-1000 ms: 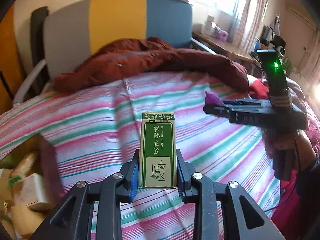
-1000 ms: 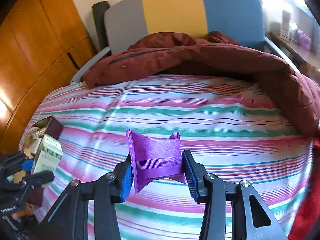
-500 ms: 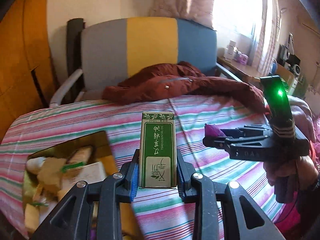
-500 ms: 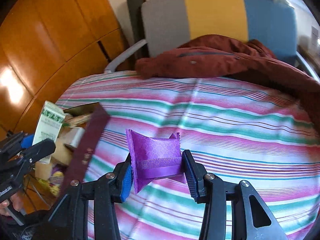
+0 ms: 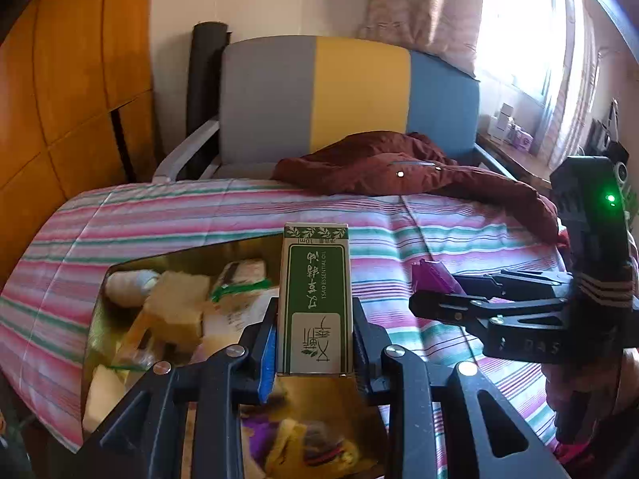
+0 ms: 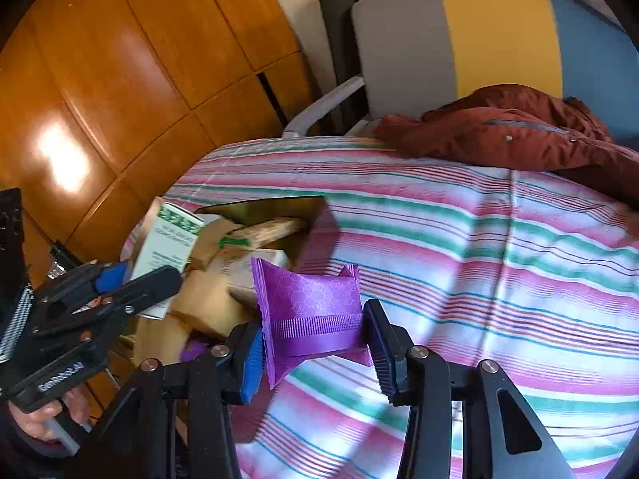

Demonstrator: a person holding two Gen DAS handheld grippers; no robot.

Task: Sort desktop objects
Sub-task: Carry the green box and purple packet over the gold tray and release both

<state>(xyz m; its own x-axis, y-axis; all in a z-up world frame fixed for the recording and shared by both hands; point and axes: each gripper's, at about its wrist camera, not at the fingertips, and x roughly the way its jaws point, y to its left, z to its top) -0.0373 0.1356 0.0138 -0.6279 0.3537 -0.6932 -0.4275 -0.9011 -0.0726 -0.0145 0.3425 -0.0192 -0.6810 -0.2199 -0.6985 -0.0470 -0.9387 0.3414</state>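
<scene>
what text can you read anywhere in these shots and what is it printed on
"TSAO ESSENTIAL OIL": green and white box held in the left hand-held gripper, beside upside-down Chinese characters.
"10ml": top band of that box, upside down.
"DAS": body of the right hand-held gripper, faint, possibly partial.
White lettering on the left hand-held gripper's body in the right wrist view: too blurred to read.
Purple packet: pattern only, no text.
</scene>
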